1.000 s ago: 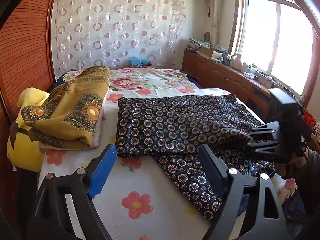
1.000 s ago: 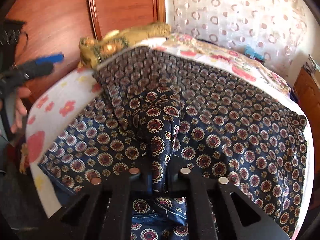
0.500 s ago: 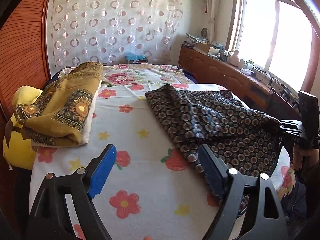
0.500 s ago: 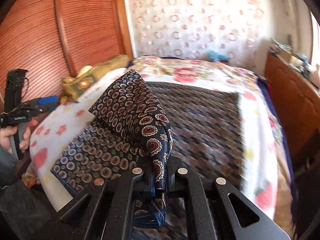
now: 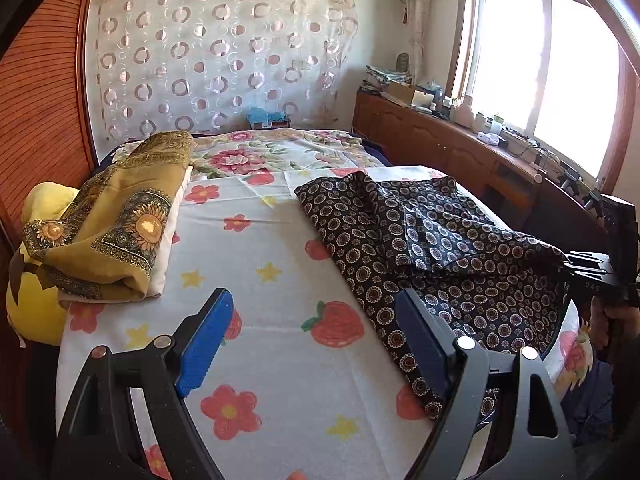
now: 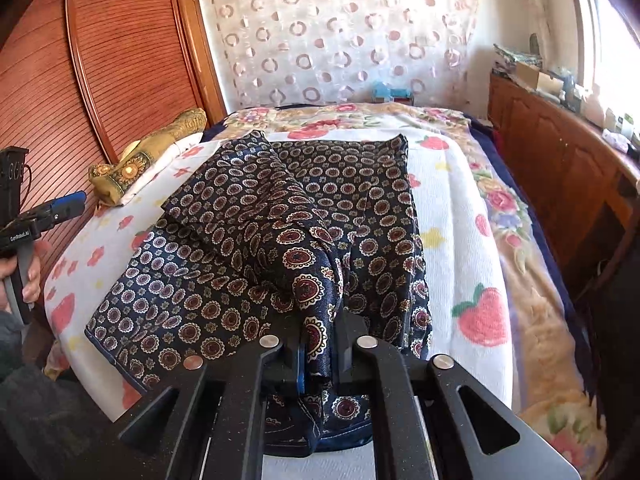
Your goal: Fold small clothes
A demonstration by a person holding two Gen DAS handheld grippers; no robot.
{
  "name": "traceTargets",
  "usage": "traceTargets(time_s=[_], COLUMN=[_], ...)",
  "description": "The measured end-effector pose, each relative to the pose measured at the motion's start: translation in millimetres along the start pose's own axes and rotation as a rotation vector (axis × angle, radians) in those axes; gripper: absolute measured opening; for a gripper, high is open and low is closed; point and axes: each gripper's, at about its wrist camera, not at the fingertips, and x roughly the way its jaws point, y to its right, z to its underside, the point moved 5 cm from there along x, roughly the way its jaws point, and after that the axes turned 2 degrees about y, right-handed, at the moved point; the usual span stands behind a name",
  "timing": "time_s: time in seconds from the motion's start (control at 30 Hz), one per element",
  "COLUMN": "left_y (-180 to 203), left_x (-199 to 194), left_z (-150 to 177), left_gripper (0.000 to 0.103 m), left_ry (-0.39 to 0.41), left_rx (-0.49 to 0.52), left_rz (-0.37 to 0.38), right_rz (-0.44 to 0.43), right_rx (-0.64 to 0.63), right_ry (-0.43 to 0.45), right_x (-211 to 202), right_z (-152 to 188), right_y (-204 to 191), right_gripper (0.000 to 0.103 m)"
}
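Observation:
A dark navy cloth (image 5: 440,248) with round medallion print lies on the right half of the flowered bed sheet (image 5: 260,340), doubled over itself. My right gripper (image 6: 320,344) holds a bunched edge of this cloth (image 6: 248,240) between its fingers at the bed's near right side. Its jaws are opening slightly while the fabric still sits pinched between the pads. In the left wrist view the right gripper (image 5: 592,272) shows at the far right edge. My left gripper (image 5: 312,308) stands open over bare sheet, left of the cloth, with nothing between its blue pads.
A folded ochre cloth (image 5: 120,224) with sunflower print rests at the bed's left side on a yellow plush toy (image 5: 32,308). A wooden wardrobe door (image 6: 120,60) stands to the left. A cluttered low wooden cabinet (image 5: 460,148) runs under the window on the right.
The right gripper drew the cloth's edge over to the right, folding the cloth onto itself and baring the sheet's left half. The left gripper stayed in place and open.

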Motion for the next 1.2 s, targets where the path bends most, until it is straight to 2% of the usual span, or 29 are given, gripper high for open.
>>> traceTargets(time_s=[0.1,0.17,0.33,0.57,0.73,0.87,1.03,1.2], left_y=[-1.4,-1.8,0.7,3.4,5.9,6.6,7.0,6.8], left_x=[-2.0,-2.3,-1.2,3.6,6.6,8.3,12.8,24.1], left_z=[0.0,-0.3,3.1,7.2,10.1,11.8,13.0,13.8], left_gripper=[0.084,0.084,0.084,0.084,0.084,0.084,0.084,0.084], left_ry=[0.006,0.008,0.007,-0.005,-0.015,-0.020,-0.028,-0.051], left_rx=[-0.005,-0.009,-0.011,-0.008,-0.004,-0.006,-0.007,0.001], left_rz=[-0.003,-0.003,-0.003,0.003,0.001,0.001,0.006,0.011], right_rz=[0.032,0.051,0.056,0.034,-0.024,-0.072,-0.124,-0.120], right_rx=[-0.028,-0.045,-0.039,-0.083,-0.157,-0.214,-0.289,-0.392], right_ry=[0.013,0.024,0.068,0.067,0.039,0.009,-0.065,-0.173], right_x=[-4.4,-7.9,-19.7,-11.8,27.1,53.2,88.8,125.7], right_z=[-5.3,-7.8,-14.8,-20.9,-34.8,-43.9,-49.3,-42.3], right_y=[-2.5,-2.7,-5.3,-23.9,-46.4,-67.7,-86.2,-99.3], right_gripper=[0.015,0.025,0.041,0.045,0.046,0.052,0.056,0.056])
